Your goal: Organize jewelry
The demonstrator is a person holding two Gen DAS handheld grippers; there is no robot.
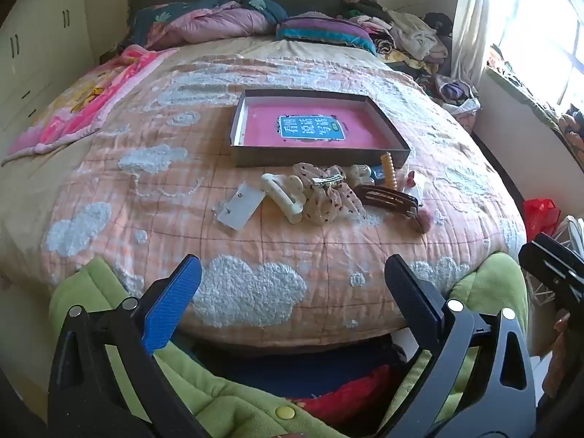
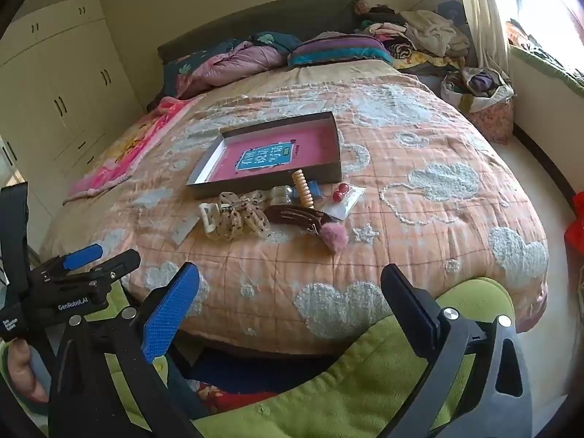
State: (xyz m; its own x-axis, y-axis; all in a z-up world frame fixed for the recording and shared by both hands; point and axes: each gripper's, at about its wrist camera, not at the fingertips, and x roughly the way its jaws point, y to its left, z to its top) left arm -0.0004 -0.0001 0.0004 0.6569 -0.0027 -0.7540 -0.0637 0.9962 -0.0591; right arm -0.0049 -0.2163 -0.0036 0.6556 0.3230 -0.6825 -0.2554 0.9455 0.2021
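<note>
A shallow dark box [image 1: 321,157] [image 2: 270,184] with a pink floor lies on the quilt. In front of it sits a heap of accessories. It holds a white claw clip [image 1: 283,191] [image 2: 208,219], a spotted scrunchie [image 1: 328,197] [image 2: 237,222], a brown comb clip [image 1: 387,197] [image 2: 295,215] and a yellow spiral tie [image 1: 390,171] [image 2: 303,188]. A pink pompom [image 2: 334,237], red beads [image 2: 341,191] and a clear card [image 1: 241,210] lie there too. My left gripper [image 1: 292,262] and right gripper [image 2: 290,272] hover open and empty over the bed's near edge, well short of the heap.
Pillows and folded blankets [image 1: 219,22] line the headboard, with a clothes pile [image 1: 408,36] at the far right. A wardrobe [image 2: 65,84] stands left; a basket [image 2: 481,98] and a red bag [image 1: 540,213] stand right. A person's green garment [image 2: 328,383] fills the foreground.
</note>
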